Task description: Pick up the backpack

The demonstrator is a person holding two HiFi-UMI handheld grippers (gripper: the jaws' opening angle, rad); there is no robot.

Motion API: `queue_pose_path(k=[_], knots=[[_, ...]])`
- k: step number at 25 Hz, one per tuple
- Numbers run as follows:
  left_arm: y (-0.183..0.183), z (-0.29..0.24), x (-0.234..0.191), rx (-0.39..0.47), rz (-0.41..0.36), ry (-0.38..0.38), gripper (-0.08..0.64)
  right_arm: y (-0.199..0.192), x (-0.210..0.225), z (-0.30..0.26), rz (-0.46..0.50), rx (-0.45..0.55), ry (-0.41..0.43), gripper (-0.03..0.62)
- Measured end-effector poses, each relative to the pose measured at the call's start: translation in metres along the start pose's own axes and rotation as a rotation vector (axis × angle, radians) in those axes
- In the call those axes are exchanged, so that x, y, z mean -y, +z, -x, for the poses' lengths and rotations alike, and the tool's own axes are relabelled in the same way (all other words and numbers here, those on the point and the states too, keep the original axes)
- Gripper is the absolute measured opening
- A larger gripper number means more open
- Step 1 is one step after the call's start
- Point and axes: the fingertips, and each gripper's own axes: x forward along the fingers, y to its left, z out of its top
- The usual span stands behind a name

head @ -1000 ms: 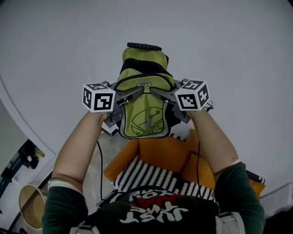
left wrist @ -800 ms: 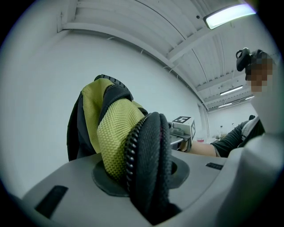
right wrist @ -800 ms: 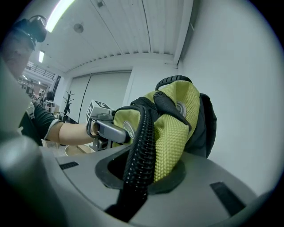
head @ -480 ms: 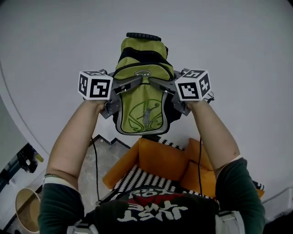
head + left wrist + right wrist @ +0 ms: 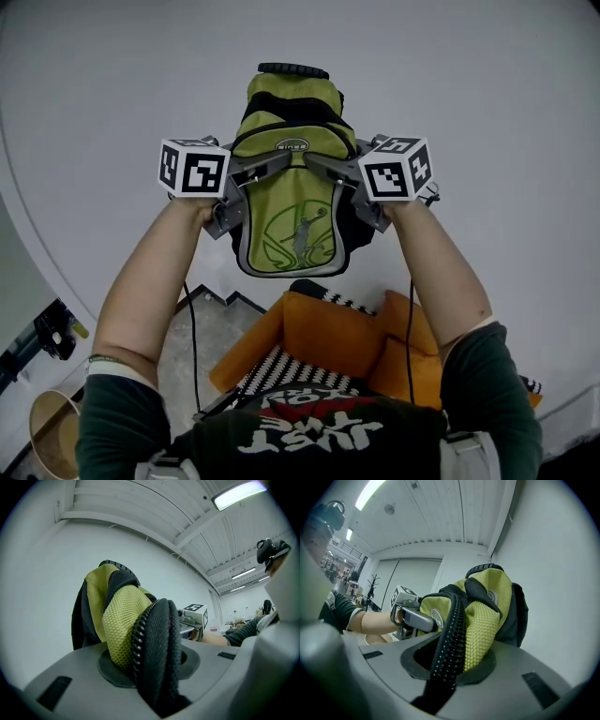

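- Compared with a second ago, the backpack (image 5: 291, 187) sits higher in the head view. It was low over the orange chair (image 5: 328, 333); now its bottom edge hangs clear above the chair, against the pale wall (image 5: 487, 112).
- Over the last half second nothing has shifted: both hands hold it at the raised height.
- By the look of it the pick-up is done, since nothing but the grippers carries the bag.
- The left gripper (image 5: 267, 169) has its jaws nearly together, pinched on a zip-edged fold of black and green fabric at the bag's side.
- The right gripper (image 5: 323, 166) is closed just as narrowly on the matching fold on the other side.
- Only the head view shows the whole bag hanging upright, carry handle (image 5: 293, 69) uppermost.
- Only the gripper views show the fabric squeezed between the jaws.
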Motion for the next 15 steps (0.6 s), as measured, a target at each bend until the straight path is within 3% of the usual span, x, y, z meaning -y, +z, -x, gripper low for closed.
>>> queue_pose_path(k=[15], knots=[[0.0006,-0.0004,-0.0013,-0.005,-0.004,0.015,0.123,0.0004,0.0008,-0.0006,0.004,0.008,-0.003,0.095]])
